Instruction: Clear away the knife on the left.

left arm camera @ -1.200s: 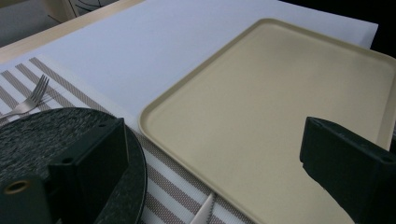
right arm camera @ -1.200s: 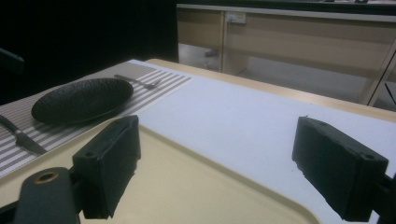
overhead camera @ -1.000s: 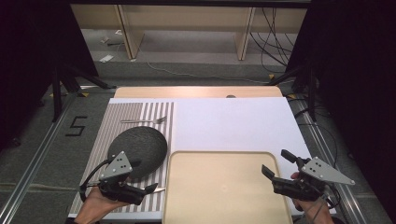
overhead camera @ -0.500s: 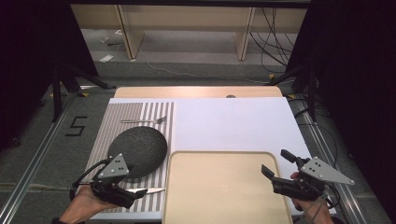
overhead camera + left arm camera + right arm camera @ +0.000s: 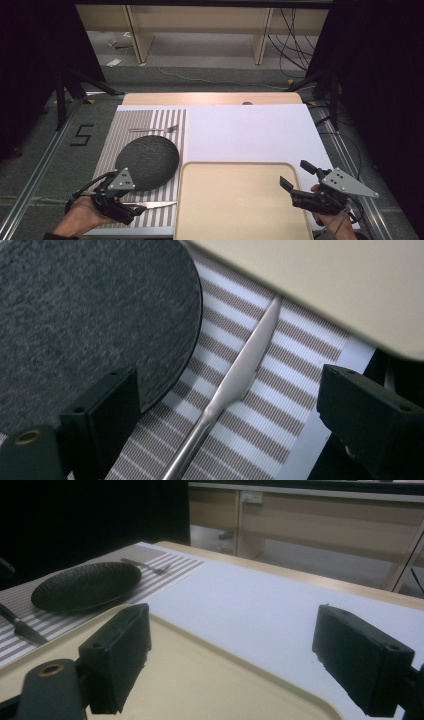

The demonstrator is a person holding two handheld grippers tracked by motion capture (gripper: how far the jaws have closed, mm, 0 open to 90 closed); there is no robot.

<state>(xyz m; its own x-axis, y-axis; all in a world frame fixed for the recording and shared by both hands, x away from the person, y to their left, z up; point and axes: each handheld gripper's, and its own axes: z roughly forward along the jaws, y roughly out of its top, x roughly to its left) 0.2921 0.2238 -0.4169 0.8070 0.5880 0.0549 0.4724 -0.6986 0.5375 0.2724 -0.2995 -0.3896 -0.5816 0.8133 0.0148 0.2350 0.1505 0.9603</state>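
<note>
The left claw has drawn back toward the near edge of the table, off the dark plate. Its jaws now stand wide apart on either side of the knife lying on the striped mat.

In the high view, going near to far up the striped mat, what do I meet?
Knife → plate → fork
</note>
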